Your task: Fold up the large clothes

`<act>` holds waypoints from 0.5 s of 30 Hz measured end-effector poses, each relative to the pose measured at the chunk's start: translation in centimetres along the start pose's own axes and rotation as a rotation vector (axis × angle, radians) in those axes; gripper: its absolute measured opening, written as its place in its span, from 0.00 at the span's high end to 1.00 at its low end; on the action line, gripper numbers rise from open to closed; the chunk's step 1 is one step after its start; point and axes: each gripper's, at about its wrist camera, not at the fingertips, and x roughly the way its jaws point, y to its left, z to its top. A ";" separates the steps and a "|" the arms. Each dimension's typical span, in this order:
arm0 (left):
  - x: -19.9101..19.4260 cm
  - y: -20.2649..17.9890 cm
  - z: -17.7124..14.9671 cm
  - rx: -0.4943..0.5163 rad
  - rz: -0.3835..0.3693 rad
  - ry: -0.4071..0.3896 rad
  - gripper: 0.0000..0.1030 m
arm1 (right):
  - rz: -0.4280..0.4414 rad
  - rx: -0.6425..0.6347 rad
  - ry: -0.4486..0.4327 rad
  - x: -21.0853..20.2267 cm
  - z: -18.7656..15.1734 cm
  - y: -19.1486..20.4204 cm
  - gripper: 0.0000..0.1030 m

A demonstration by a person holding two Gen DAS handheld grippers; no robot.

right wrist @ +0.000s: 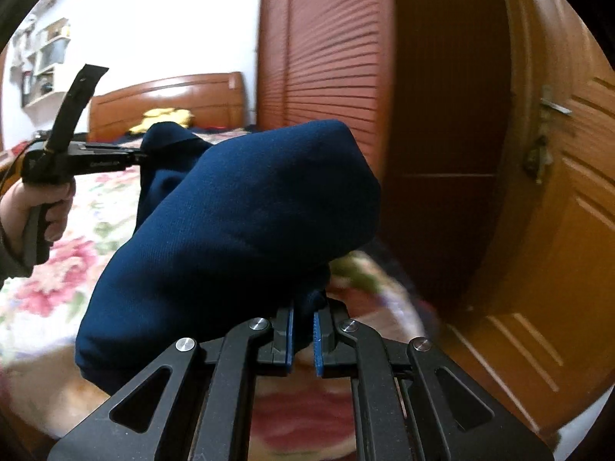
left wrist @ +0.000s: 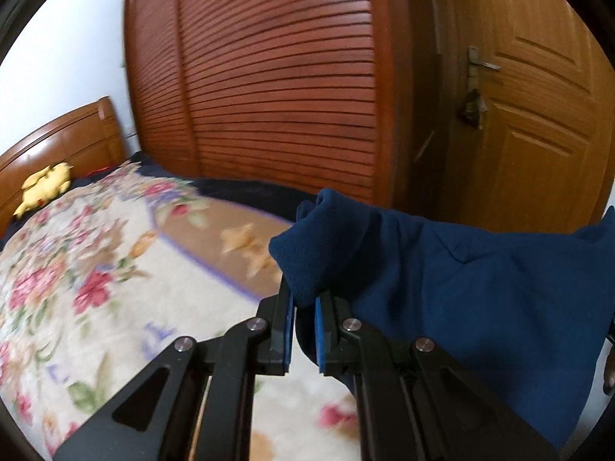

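A large dark blue garment point(left wrist: 480, 288) hangs in the air above the bed, stretched between both grippers. My left gripper point(left wrist: 304, 307) is shut on one bunched edge of it; the cloth spreads away to the right. My right gripper point(right wrist: 303, 315) is shut on another edge of the garment point(right wrist: 246, 223), which bulges up over the fingers and hides most of the view ahead. In the right wrist view the left gripper point(right wrist: 130, 159) shows at the far left, held by a hand, clamping the cloth's other end.
Below lies a bed with a floral blanket point(left wrist: 96, 269), a wooden headboard point(left wrist: 57, 142) and a yellow plush toy point(left wrist: 46, 186). A slatted wooden wardrobe point(left wrist: 276, 77) stands behind the bed, and a wooden door point(left wrist: 538, 134) to the right. Wall shelves point(right wrist: 46, 61) hang at far left.
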 end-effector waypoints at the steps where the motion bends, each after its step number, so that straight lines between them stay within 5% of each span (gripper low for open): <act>1: 0.8 -0.7 0.3 0.005 -0.007 0.002 0.94 | -0.017 -0.001 0.004 0.1 -0.1 -0.8 0.95; 12: 6.5 -3.5 -0.6 -0.040 -0.016 0.081 0.91 | -0.117 0.080 0.102 2.8 -4.3 -6.6 0.93; 15: 6.4 -2.9 -1.5 -0.041 -0.024 0.121 0.88 | -0.152 0.107 0.133 2.9 -5.0 -7.4 0.77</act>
